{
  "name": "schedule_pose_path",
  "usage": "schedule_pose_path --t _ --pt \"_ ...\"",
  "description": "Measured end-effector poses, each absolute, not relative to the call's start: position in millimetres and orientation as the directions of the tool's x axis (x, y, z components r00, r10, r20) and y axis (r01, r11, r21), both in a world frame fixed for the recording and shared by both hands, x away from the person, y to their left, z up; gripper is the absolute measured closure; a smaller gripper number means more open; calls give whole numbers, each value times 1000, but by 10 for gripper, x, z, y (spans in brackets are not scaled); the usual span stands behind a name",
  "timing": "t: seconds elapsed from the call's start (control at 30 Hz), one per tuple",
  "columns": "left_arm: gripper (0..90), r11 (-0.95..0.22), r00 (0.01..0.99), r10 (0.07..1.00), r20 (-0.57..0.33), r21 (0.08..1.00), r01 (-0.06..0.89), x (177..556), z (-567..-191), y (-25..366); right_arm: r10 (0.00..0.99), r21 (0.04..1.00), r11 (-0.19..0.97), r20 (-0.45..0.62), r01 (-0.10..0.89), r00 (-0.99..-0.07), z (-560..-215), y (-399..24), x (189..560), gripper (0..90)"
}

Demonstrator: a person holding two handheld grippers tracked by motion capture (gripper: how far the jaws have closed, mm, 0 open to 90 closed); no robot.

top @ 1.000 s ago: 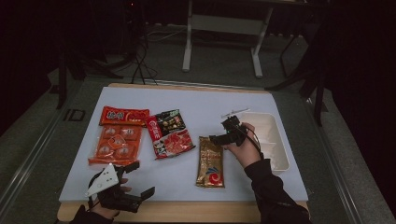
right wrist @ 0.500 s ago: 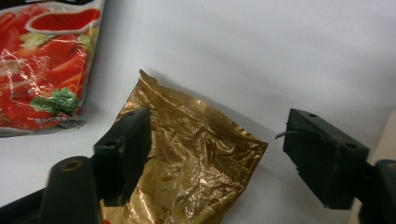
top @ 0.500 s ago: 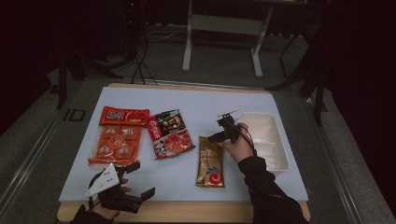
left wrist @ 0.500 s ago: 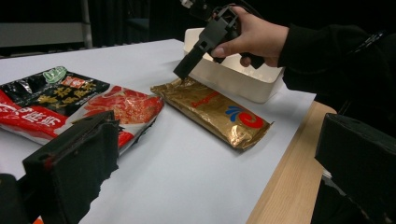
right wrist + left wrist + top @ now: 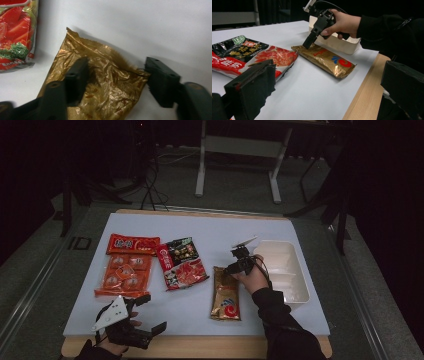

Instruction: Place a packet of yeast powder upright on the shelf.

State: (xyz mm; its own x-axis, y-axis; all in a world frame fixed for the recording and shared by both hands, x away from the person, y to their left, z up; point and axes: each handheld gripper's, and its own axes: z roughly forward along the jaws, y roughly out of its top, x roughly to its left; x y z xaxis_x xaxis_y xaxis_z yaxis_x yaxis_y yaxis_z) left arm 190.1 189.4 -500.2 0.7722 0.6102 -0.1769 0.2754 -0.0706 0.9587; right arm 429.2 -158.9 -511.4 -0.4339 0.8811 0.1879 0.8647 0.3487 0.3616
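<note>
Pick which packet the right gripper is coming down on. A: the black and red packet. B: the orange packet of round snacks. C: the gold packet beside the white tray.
C: the right gripper has its jaws astride the top end of the gold packet, closing in on it, next to the white tray.

Bare table (image 5: 220, 232) lies open behind the packets, while the white tray (image 5: 292, 292) walls off the gold packet's (image 5: 226, 296) right side, red-black packet (image 5: 181, 263) left.
</note>
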Motion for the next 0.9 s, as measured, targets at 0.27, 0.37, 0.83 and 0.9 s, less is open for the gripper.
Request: schedule_pose_path --t 0.27,0.37,0.83,0.9 --pt "0 -77 774 609 -173 959 274 1899 -5001 1885 884 361 383 122 850 -451 -5123 -1633 4289 735" --pt "0 -78 775 608 -174 958 276 1900 -5004 1881 874 368 441 33 819 -485 -5127 -1561 4245 776" --pt "0 -82 774 608 -174 956 280 1908 -5009 1884 828 440 496 19 749 -560 -4882 -1518 4122 899" --pt "0 -83 774 608 -176 956 282 1909 -5011 1880 820 461 499 22 734 -572 -4812 -1525 4097 899"
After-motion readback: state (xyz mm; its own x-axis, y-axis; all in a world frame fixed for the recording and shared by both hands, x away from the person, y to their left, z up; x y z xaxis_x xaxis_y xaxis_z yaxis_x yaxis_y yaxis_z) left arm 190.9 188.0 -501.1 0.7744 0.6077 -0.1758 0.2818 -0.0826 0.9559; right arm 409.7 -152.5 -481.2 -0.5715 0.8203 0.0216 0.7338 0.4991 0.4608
